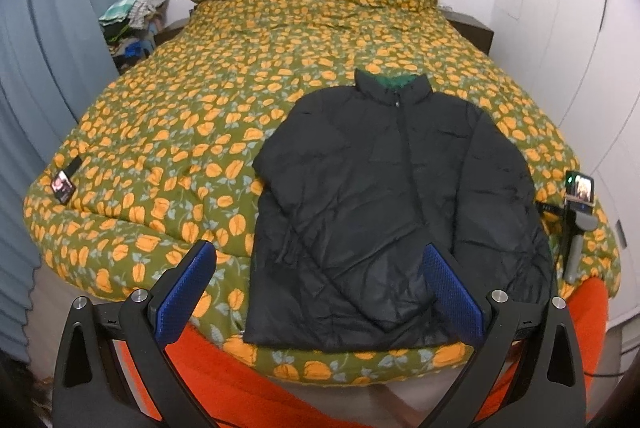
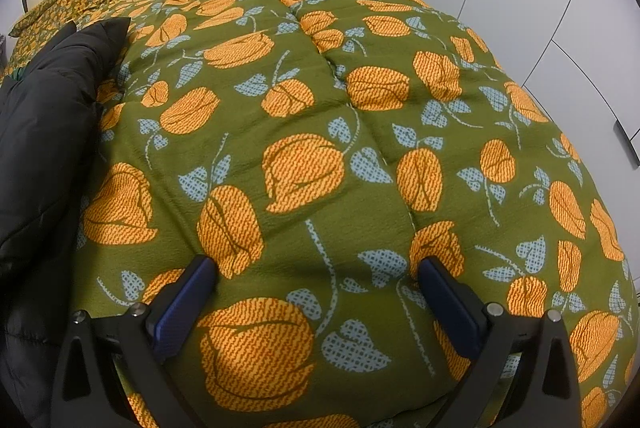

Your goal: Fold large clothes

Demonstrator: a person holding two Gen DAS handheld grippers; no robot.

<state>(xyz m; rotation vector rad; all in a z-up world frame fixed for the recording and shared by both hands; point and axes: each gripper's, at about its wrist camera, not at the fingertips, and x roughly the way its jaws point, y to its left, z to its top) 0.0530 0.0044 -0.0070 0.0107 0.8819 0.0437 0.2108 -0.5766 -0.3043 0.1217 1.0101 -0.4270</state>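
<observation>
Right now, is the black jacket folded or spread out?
Spread out: the jacket lies flat on the bed cover, front up, zipped, both sleeves down along its sides.

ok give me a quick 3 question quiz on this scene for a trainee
1. True or false: the black jacket is already folded in half.
2. Which is right about the left tongs? A) shut on a sleeve B) open, holding nothing C) shut on the collar
3. Fill in: in the right wrist view, the right tongs are open over the floral ____, with the jacket off to the picture's left.

Key
1. False: it lies spread flat, zipped, sleeves down its sides.
2. B
3. duvet
</observation>
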